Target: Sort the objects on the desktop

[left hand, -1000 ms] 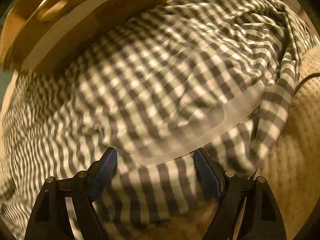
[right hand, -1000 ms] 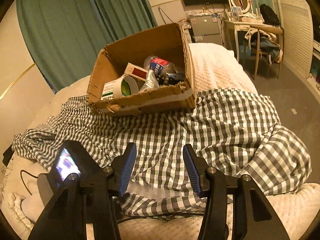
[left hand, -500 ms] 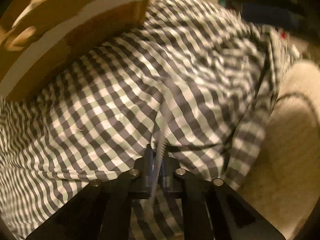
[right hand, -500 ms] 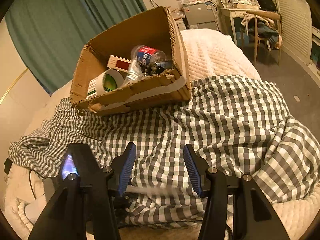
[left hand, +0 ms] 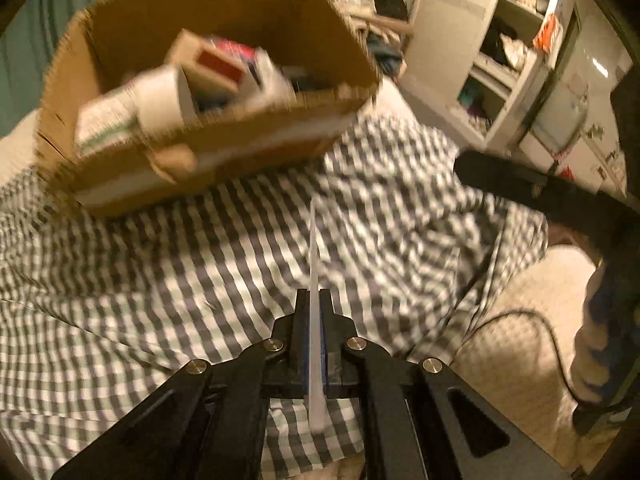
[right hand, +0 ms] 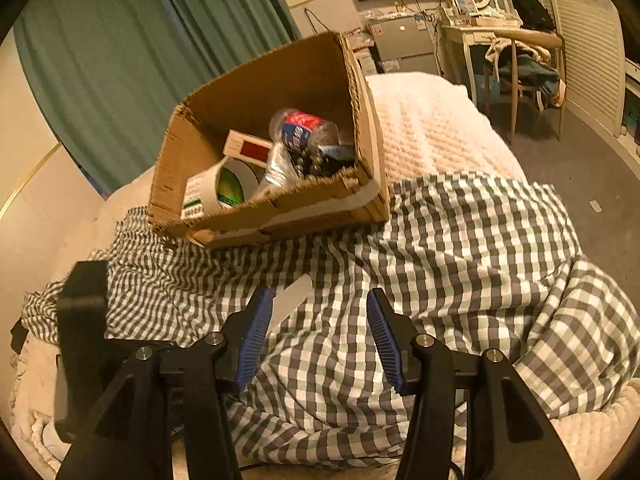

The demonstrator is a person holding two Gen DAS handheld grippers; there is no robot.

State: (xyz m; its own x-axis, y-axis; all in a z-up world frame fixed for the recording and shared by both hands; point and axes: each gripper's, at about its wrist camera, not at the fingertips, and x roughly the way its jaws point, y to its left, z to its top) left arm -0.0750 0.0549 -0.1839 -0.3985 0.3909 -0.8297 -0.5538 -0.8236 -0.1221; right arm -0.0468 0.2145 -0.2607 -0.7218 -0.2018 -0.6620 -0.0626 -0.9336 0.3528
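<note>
My left gripper (left hand: 316,320) is clamped tight on a thin, flat translucent plastic strip (left hand: 313,264). I see the strip edge-on between the blue pads; it juts past the fingertips toward 12 o'clock and pokes out behind them toward 6. It hangs clear above the gingham cloth (left hand: 160,288). From the right wrist view the same strip (right hand: 294,298) shows its pale flat face, slanting up toward 1 o'clock just behind my right gripper's left finger.

My right gripper (right hand: 320,336) stands partly open, blue pads (right hand: 254,332) well apart, with only the gingham cloth (right hand: 460,260) showing between them. Nothing is gripped there.

Cardboard box (right hand: 256,92) sits at 12 o'clock from the right gripper, resting on the far edge of the cloth, tipped so I look into it. Inside: a roll of tape (right hand: 224,188) at the near left, a small carton with a red panel (right hand: 250,148) behind it, a clear plastic bottle (right hand: 302,130) with a red-and-blue label toward the right, dark beads (right hand: 316,160) under the bottle. In the left wrist view the box (left hand: 224,12) is at 11 o'clock and motion-blurred.

White quilted bedding (right hand: 432,128) runs off at 1 o'clock beyond the box. A black cable (left hand: 532,320) lies on the bedding at 3 o'clock in the left view. At 8 o'clock in the right view the black body of the left device (right hand: 82,320) is in view.
</note>
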